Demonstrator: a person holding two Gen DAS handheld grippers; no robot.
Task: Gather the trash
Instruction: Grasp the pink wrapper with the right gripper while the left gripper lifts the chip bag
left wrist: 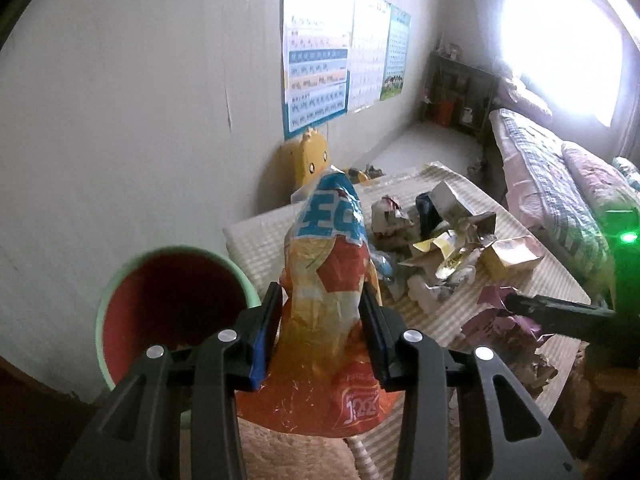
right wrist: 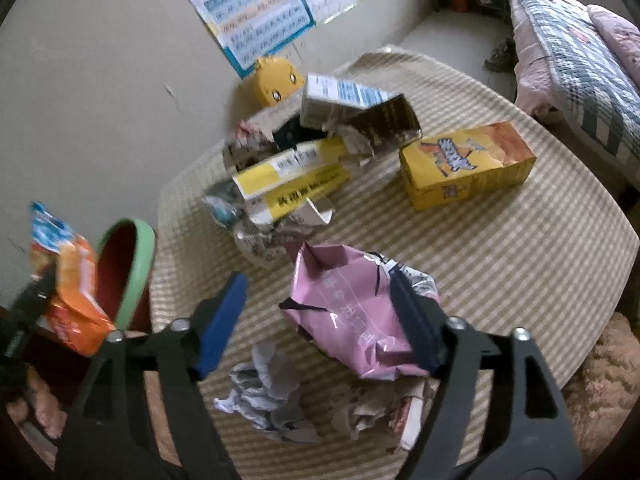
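Landmark, the green-rimmed bin (right wrist: pixel 136 268) at the left edge of the striped table (right wrist: pixel 520 272): a bare strip of cloth runs from its rim toward the pink wrapper (right wrist: pixel 352 320), passable. Beyond the bin toward the wall, a heap of torn boxes (right wrist: pixel 288 176) blocks the way, with a yellow carton (right wrist: pixel 468 164) lying apart farther right. Nearer than the bin, crumpled paper (right wrist: pixel 264 396) sits in the path; the orange snack bag (left wrist: pixel 324 300) hangs just beside the bin's open mouth.
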